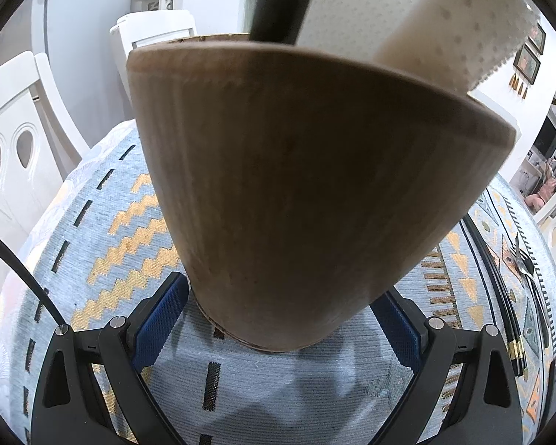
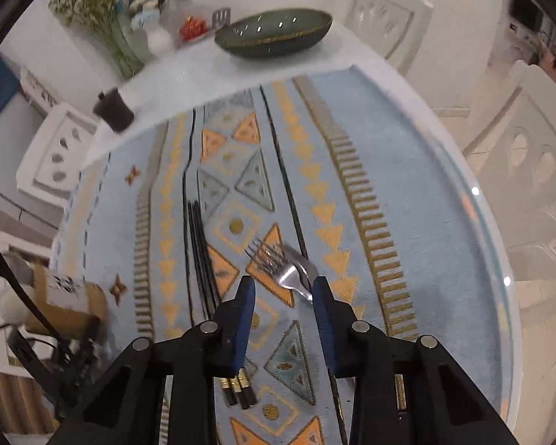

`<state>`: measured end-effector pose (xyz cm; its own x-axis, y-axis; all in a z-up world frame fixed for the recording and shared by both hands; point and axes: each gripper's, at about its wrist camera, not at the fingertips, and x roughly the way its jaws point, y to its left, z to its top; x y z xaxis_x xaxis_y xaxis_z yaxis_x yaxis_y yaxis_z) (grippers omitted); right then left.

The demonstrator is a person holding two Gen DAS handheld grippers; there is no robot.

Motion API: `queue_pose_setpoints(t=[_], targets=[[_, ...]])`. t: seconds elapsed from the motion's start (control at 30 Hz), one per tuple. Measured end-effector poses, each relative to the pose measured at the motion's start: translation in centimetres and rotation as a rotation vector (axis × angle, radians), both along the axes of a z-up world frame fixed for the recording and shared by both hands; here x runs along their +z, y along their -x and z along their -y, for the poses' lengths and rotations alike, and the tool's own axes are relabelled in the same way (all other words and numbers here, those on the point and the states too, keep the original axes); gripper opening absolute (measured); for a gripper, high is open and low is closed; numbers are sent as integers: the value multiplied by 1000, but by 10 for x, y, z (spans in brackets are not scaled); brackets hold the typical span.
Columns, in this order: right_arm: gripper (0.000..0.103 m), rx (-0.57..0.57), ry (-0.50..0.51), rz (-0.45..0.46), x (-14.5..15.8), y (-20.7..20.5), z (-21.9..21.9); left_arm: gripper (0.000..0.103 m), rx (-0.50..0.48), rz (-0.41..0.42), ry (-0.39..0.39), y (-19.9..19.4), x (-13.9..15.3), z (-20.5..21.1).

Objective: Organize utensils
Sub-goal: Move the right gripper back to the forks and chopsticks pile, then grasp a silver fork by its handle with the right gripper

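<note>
1. The left gripper (image 1: 278, 319) is clamped on the base of a wooden holder (image 1: 300, 185), which stands on the desk (image 1: 92, 222).
2. The right gripper (image 2: 283, 289) hangs part open over the forks (image 2: 281, 267), holding nothing.
3. The chopsticks (image 2: 200, 252) lie just left of the forks.

White carved chairs (image 2: 530, 185) ring the worktop (image 2: 426, 170), blue patterned cloth on it. White walls, framed pictures (image 1: 530, 52) right, pale tiled floor (image 2: 500, 133).
</note>
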<state>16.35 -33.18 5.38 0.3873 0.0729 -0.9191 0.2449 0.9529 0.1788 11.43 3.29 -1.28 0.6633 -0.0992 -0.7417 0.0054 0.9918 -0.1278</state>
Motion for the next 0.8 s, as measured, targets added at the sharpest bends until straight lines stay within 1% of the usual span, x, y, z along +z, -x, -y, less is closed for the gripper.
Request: queue_pose_setpoints(t=[0.1,0.27,0.33,0.4,0.47,0.63,0.73,0.8], targets=[[29,8,34,-42,-19,-7,1,97,0,-1,0,-1,0,0],[26,19,38,-126,-48,-23,0,97,0,-1,0,-1,0,0],[23,26,46,-139,-54,-28,0,97,0,-3,0,-1,-1,0],[17,31,70,-148,-57,-31,0,97,0,-3,-1,-1,-1,1],[13,46,88,-156,-61,-36,-1,97,0,-3,0,-1,-1,1],[11,56,106,-229,-80,-47,1,97,0,-8,-3,-3,-2,1],[10,60,114,-218,-80,-50,2,97,0,-11,-4,-5,-4,1],[7,77,121,-206,-78,-48,1,97,1,-11,-4,-5,-5,0]])
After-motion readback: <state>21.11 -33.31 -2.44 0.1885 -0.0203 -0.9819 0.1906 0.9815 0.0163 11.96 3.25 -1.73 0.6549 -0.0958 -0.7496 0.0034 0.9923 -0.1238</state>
